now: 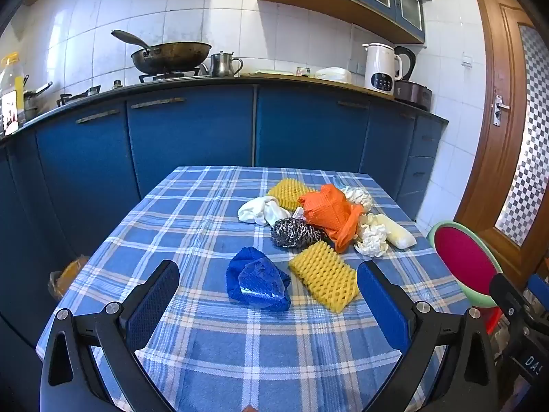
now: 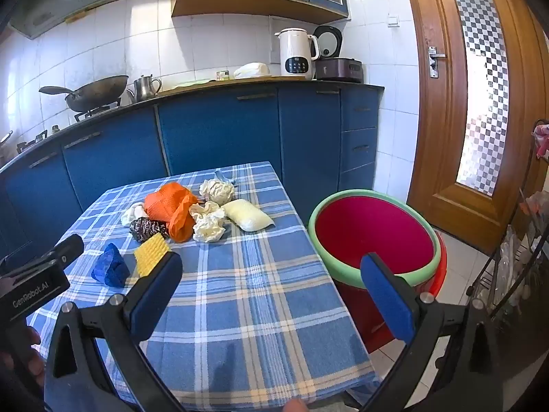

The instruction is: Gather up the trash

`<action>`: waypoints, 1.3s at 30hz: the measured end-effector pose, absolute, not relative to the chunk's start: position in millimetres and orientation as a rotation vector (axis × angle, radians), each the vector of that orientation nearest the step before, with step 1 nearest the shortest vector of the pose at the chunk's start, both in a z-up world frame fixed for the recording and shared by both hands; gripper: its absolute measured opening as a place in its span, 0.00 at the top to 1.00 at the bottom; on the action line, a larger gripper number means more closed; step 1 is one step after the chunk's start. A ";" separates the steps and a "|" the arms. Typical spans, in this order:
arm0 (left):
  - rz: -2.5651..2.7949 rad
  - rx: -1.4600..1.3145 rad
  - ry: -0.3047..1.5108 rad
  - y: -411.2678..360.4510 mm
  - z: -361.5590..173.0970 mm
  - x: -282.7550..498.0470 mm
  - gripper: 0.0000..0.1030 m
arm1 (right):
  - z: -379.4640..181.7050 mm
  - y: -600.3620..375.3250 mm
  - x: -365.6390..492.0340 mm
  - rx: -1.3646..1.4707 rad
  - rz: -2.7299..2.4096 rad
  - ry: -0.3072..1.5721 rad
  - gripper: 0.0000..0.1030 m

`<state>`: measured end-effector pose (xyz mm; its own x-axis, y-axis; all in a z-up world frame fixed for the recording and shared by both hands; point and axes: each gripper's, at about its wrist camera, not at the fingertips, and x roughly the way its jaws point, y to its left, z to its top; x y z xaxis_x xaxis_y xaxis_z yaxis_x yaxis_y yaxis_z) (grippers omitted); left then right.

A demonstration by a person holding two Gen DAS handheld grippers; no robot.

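Trash lies on the blue plaid tablecloth (image 1: 212, 350): a blue foam net (image 1: 257, 283), a yellow foam net (image 1: 324, 276), a steel scourer (image 1: 295, 233), an orange net bag (image 1: 329, 211), crumpled white paper (image 1: 372, 237), a pale packet (image 1: 396, 230), a white cloth (image 1: 262, 209) and a second yellow net (image 1: 288, 192). My left gripper (image 1: 267, 288) is open and empty, just short of the blue net. My right gripper (image 2: 271, 276) is open and empty above the table's right edge, beside the green-rimmed red bin (image 2: 374, 233). The pile also shows in the right wrist view (image 2: 178, 211).
Blue kitchen cabinets (image 1: 192, 130) stand behind the table, with a wok (image 1: 171, 56), a metal pot and a white kettle (image 1: 379, 68) on the counter. A wooden door (image 2: 480, 103) is at the right, and a wire rack (image 2: 514, 257) beside it.
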<state>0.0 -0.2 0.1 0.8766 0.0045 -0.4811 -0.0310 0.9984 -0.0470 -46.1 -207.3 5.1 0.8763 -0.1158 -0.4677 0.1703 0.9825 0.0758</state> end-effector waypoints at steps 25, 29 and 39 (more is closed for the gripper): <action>0.022 -0.060 0.507 1.1 -2.5 0.3 0.00 | 3.3 -204.9 -45.8 0.108 -0.141 0.484 0.01; 0.023 -0.062 0.508 1.9 -1.9 -0.4 0.00 | 2.8 -204.4 -45.3 0.107 -0.140 0.485 0.01; 0.025 -0.061 0.511 1.8 -2.8 -0.2 0.00 | 3.3 -203.7 -45.0 0.107 -0.141 0.485 0.01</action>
<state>-0.2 1.8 -2.8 0.8721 0.0087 -0.4892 -0.0392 0.9979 -0.0521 -45.0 -203.7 3.3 0.8752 -0.1096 -0.4711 0.1602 0.9847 0.0686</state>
